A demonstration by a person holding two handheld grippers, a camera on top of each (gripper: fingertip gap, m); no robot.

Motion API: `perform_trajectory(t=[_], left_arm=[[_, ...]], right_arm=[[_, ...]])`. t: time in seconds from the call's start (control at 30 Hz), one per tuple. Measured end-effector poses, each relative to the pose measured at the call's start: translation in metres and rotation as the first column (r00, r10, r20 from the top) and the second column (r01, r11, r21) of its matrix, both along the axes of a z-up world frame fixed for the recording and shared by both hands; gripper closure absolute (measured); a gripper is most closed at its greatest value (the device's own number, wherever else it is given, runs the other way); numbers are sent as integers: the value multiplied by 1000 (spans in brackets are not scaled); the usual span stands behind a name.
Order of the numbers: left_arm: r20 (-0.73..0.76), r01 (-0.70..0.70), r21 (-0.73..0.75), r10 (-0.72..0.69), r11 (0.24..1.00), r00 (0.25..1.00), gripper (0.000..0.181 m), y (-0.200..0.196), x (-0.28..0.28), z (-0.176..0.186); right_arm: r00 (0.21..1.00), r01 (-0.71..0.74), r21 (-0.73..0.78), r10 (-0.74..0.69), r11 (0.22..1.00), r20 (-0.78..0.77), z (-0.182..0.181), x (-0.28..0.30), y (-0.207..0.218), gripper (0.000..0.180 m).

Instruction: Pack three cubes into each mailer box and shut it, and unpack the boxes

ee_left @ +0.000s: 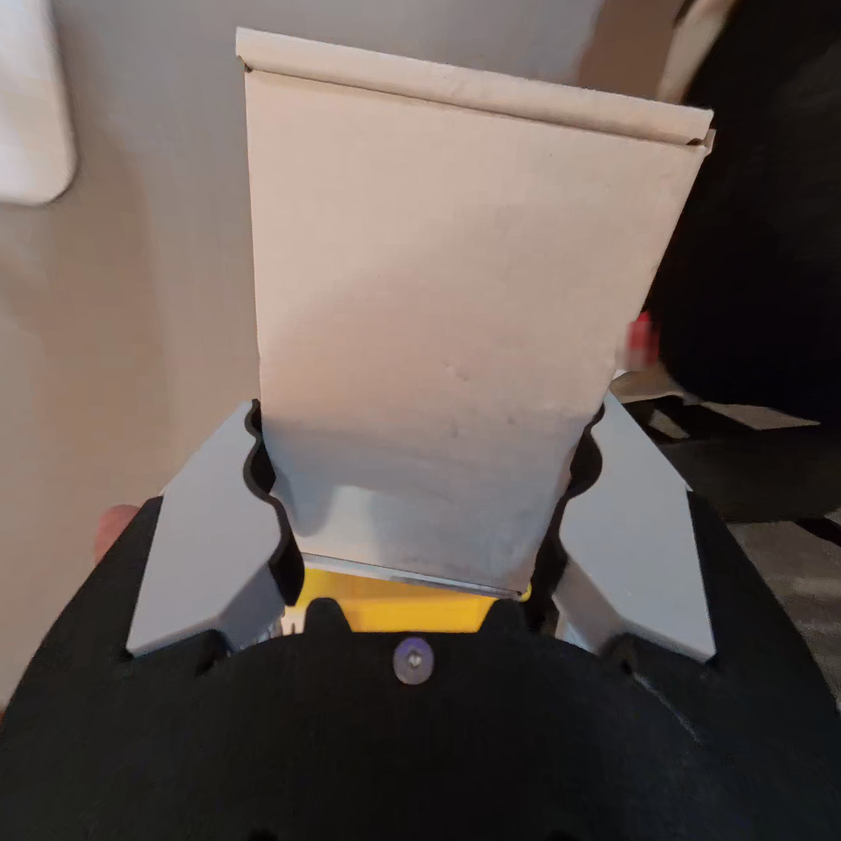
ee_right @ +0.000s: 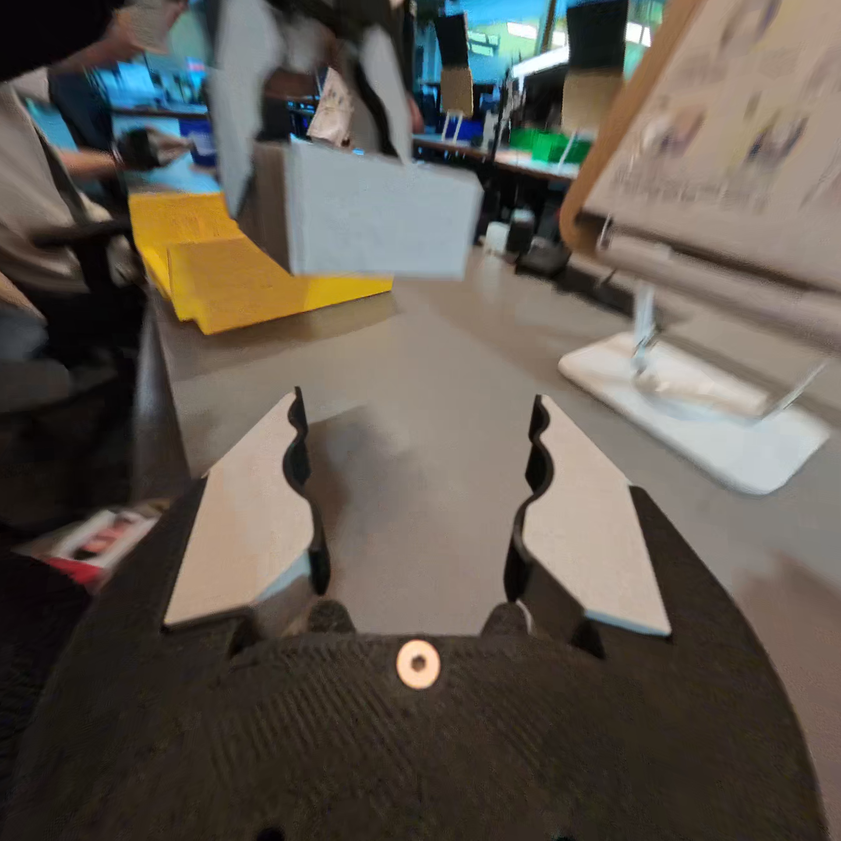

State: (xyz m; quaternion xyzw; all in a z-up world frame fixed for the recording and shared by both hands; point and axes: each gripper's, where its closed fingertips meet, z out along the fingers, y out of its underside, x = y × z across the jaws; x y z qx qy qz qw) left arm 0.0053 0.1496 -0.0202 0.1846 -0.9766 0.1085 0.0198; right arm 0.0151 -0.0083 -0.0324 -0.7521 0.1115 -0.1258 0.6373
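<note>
Left gripper (ee_left: 428, 459): clamped across a white mailer box (ee_left: 455, 255) that juts beyond the fingertips.
Right gripper (ee_right: 416, 455): jaws spread, nothing between them; bare tabletop (ee_right: 455, 346) ahead.
Table edge: left of the jaws.
Yellow mailer box (ee_right: 236, 277): far ahead-left, under the white one.
Hidden: box contents.

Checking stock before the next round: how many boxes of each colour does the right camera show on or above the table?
White box: 1, lifted off the table
Yellow boxes: 2 as far as the blur allows, lying side by side
Total: 3
</note>
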Motion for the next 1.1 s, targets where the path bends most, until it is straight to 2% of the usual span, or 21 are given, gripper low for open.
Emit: perform_trajectory(t=[0.1, 0.23, 0.3, 0.33, 0.47, 0.6, 0.7, 0.77, 0.9, 1.0, 1.07, 1.1], left_arm=[[-104, 97, 22, -94, 995, 990, 46, -51, 5, -35], [-177, 206, -47, -211, 977, 961, 46, -117, 7, -60], [-208, 239, -88, -252, 967, 945, 46, -142, 6, -62], [-216, 257, -96, -272, 962, 938, 47, -151, 6, -63], [-264, 346, -70, -352, 936, 898, 47, -170, -1, -75], [-228, 326, -122, -346, 937, 910, 46, -185, 9, -81], [-107, 224, -207, -249, 952, 962, 62, -192, 29, -73], [-12, 168, -302, -180, 938, 984, 69, -188, 40, -66], [32, 24, -556, -8, 831, 999, 69, -176, 39, -56], [128, -11, -689, 137, 725, 982, 62, -171, 39, -62], [227, -20, -700, 248, 714, 942, 52, -171, 44, -76], [271, -30, -687, 293, 726, 917, 55, -172, 47, -85]], right_arm=[[935, 20, -107, 19, 994, 354, 10, -17, -9, 82], [721, 141, -190, 31, 972, 692, 2, -24, -21, 98], [630, 203, -241, 62, 949, 774, -10, -22, -27, 98], [608, 235, -256, 64, 938, 791, -14, -20, -30, 94], [591, 297, -303, 75, 906, 803, -21, -17, -46, 107], [648, 338, -374, 75, 864, 758, -30, -9, -62, 108], [739, 325, -372, 12, 869, 674, -33, -2, -76, 109], [768, 343, -372, -30, 863, 640, -31, 5, -89, 109], [822, 338, -366, -83, 867, 564, -33, 15, -112, 109], [881, 290, -320, -121, 902, 458, -34, 22, -119, 110], [926, 209, -280, -98, 937, 365, -35, 20, -118, 109], [944, 164, -263, -74, 951, 322, -37, 19, -116, 109]])
